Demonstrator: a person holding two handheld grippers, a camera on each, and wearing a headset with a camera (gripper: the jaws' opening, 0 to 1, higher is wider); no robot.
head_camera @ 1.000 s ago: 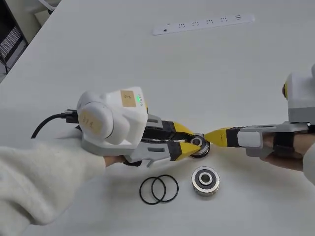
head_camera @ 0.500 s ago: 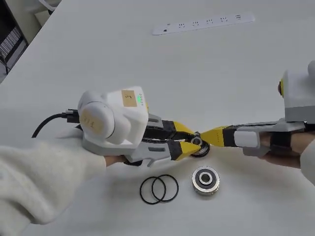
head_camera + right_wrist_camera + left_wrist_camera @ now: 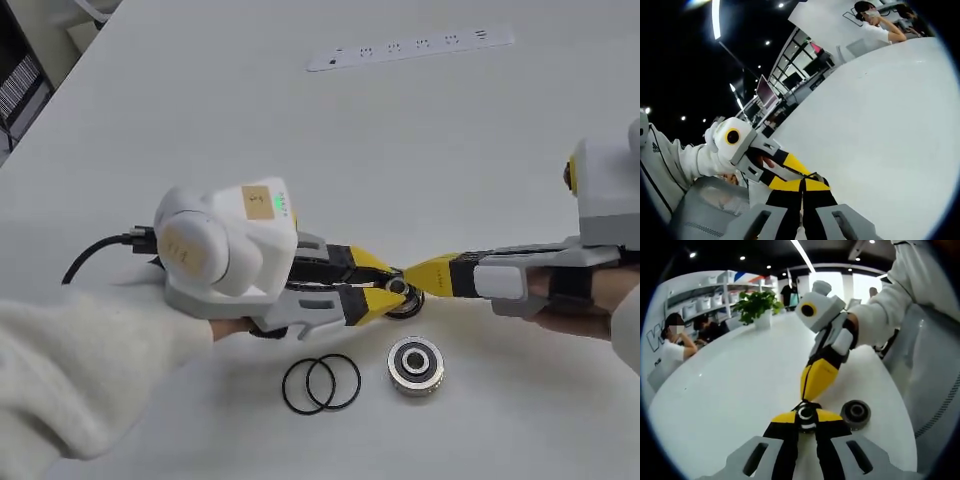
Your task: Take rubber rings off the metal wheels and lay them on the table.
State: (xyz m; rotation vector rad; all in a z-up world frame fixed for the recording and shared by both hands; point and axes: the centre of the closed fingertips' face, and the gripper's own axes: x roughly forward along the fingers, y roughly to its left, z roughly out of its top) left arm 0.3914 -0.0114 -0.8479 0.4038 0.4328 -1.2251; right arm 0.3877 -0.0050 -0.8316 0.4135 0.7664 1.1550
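Metal wheel point(image 3: 406, 301) clamped in left gripper point(image 3: 392, 289), right gripper point(image 3: 412, 277) closed at its rim, wide table point(image 3: 400, 150) beyond.

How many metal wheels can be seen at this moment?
2. The clamped wheel sits in the jaws of the left gripper, with the right gripper at it. The free wheel lies on the table, right of the rubber rings in the head view. None seems hidden.

white sleeve point(image 3: 70, 375), black cable point(image 3: 93, 256), yellow-tipped left hand-held gripper point(image 3: 398, 289)
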